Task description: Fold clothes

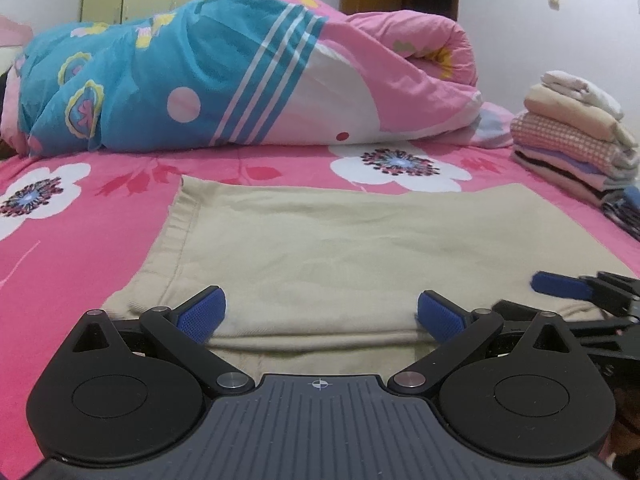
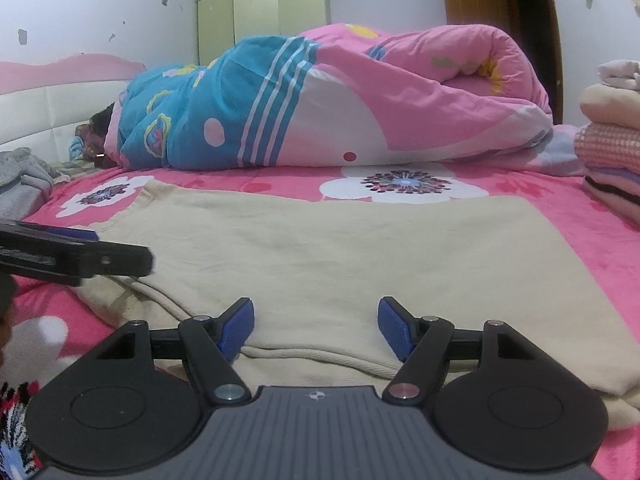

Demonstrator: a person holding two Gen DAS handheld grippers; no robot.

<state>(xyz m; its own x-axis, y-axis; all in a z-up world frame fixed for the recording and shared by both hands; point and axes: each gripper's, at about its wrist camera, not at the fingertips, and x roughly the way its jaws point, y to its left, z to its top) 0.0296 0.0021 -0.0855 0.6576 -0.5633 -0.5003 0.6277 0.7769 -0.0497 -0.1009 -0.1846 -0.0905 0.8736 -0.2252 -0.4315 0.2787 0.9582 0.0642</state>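
Pink flowered bedsheet [image 1: 80, 240] covers the bed that carries everything. Left gripper [image 1: 320, 316]: jaws spread wide, holding nothing, its blue pads low over the near hem of one beige garment [image 1: 340, 248]. Right gripper [image 2: 316, 328]: jaws likewise apart and empty, poised at the ribbed near hem of the same garment [image 2: 340, 248], which lies flat across the near half of the bed. One rolled quilt [image 1: 240, 80], blue and pink, lies along the far edge. One stack of folded clothes [image 1: 576, 136], about six pieces, sits at the right edge. One pale cupboard [image 2: 264, 16] stands against the far wall.
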